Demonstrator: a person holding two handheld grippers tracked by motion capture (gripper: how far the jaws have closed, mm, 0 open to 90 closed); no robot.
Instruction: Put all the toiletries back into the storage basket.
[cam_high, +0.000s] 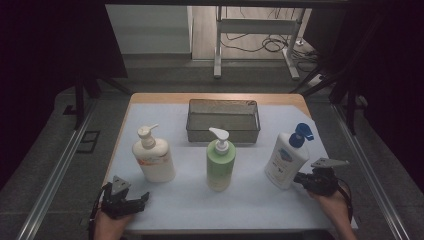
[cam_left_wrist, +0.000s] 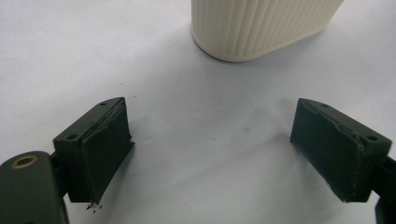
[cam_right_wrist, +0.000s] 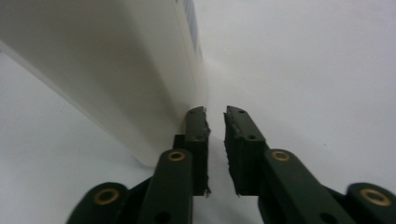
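Beside blue-capped bottle (cam_high: 286, 160), right gripper (cam_right_wrist: 215, 122) jaws slightly parted, empty; left gripper (cam_left_wrist: 210, 149) wide open

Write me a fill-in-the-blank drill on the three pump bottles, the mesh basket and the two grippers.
1. The pump bottle standing between the cream pump bottle and the white bottle with the blue pump is coloured ____.
2. The grey wire-mesh basket holds ____.
3. The left gripper has its jaws spread ____.
4. The right gripper, jaws nearly together, sits beside the bottle whose pump is ____.

Missing words: green; nothing; wide; blue
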